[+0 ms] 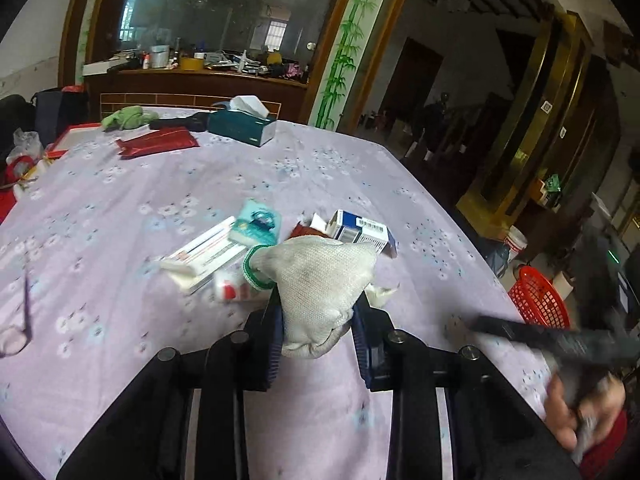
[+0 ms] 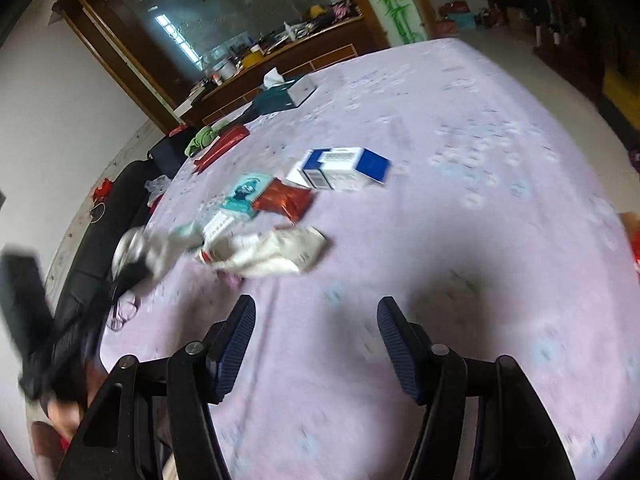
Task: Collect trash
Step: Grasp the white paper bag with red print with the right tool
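In the left wrist view my left gripper is shut on a white knit glove with a green cuff, held just above the lilac tablecloth. Beyond the glove lies a pile of trash: a long white box, a teal packet, a red wrapper, a blue-and-white carton and a crumpled white wrapper. My right gripper stands open over bare cloth with nothing between its fingers. The carton, red wrapper and crumpled wrapper lie ahead of it.
A red mesh basket stands on the floor beyond the table's right edge. A teal tissue box, a dark red pouch and a green cloth sit at the far side. Glasses lie near the left edge. A person's hand shows lower right.
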`<state>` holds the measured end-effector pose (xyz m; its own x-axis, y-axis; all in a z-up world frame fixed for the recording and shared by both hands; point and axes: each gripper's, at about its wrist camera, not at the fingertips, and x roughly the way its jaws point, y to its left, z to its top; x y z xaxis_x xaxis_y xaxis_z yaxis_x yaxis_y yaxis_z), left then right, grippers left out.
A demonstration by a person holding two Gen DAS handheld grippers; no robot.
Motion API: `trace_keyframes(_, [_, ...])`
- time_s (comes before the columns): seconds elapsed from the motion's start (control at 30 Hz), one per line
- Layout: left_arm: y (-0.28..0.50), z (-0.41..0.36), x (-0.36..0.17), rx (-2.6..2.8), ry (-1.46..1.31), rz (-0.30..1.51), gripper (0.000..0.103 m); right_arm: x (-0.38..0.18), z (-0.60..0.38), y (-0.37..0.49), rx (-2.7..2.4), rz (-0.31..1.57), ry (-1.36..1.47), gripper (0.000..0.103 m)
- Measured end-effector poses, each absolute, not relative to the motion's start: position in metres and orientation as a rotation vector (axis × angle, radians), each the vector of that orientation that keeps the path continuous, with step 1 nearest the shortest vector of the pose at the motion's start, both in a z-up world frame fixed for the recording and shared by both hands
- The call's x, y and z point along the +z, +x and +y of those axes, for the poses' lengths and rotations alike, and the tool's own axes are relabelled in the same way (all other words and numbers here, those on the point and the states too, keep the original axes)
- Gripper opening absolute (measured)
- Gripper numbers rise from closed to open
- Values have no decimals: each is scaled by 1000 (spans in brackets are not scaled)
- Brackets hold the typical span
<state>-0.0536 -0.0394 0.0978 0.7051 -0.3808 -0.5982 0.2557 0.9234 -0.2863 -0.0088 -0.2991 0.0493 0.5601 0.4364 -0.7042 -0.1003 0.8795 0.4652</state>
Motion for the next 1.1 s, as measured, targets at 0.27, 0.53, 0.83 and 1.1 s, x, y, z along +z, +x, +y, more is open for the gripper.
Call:
trace_keyframes(0.27, [-77, -9, 83, -336, -208, 712, 29, 18, -279, 71, 297, 1013, 448, 31])
trace_keyframes(0.53, [-82, 19, 74, -319, -242, 707, 29, 22, -222, 4, 616, 1123, 390, 31])
trace_keyframes(0.83, [-84, 28, 70, -310, -262, 700, 29, 58, -200, 7, 503, 896, 68, 63])
trace_keyframes(1.1, [-88, 36, 66, -302, -271, 710, 29, 11, -175, 45, 555, 1008, -38, 63])
